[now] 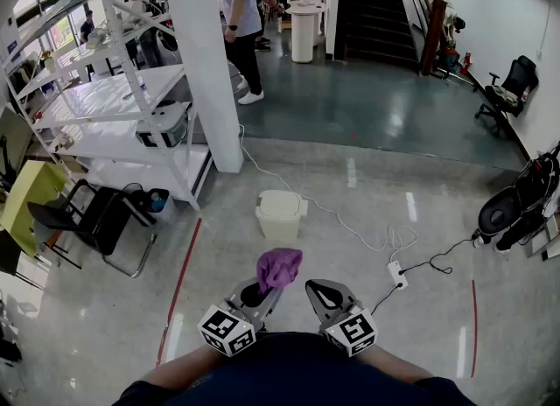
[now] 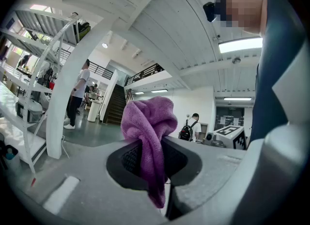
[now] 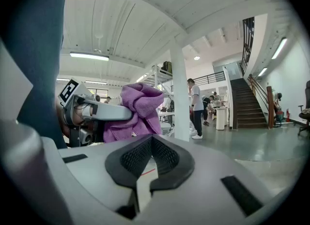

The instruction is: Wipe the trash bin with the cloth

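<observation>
Obscured items: the trash bin (image 1: 280, 213) has its lid (image 1: 281, 204) down, so its interior cannot be checked. In the head view the cloth (image 1: 280, 266) covers the jaw tips of the left gripper (image 1: 257, 293). The person's forearms are cut off by the lower edge of that view.

Containers: the trash bin is a small cream unit standing upright on the polished floor (image 1: 367, 194). It lies at 12 o'clock from both grippers, well apart from them, and nothing touches it. A dark basket (image 1: 154, 201) sits under the white shelving rack (image 1: 131, 89), at 10 o'clock from the grippers. It holds something blue, too small to identify.

Grippers: the left gripper is clamped on the purple cloth. The left gripper view shows the fabric pinched between the black pads, bunched above them with a tail hanging below. The right gripper (image 1: 320, 293), just beside the left at its 3 o'clock, has its jaws closed together with only a thin seam, and nothing is held between them. A white power strip (image 1: 396, 273) lies at 2 o'clock from the right gripper, and a cable (image 1: 350, 225) runs past the bin.
</observation>
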{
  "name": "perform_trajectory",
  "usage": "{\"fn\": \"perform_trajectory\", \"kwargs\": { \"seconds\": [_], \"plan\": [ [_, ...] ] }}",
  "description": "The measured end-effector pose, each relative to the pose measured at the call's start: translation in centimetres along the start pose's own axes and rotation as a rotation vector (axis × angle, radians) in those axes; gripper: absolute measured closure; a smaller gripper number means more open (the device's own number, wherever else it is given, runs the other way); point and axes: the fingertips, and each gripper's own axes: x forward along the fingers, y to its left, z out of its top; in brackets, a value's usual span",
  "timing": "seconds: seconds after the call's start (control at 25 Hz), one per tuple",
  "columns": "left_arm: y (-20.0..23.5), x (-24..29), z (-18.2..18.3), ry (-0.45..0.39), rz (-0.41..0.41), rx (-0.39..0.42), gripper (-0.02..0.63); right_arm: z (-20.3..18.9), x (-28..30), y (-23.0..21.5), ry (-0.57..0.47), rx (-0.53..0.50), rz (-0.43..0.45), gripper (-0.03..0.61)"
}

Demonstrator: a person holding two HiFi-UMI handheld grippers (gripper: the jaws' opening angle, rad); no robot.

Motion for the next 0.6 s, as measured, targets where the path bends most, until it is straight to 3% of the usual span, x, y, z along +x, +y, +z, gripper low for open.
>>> {"fn": "perform_trajectory", "kwargs": {
  "seconds": [0.6],
  "plan": [
    [-0.25,0.83,-0.29,0.005,0.006,-0.003,0.561,-0.31,-0.17,-0.55,0.008,0.001,0.025,0.569]
  ]
}}
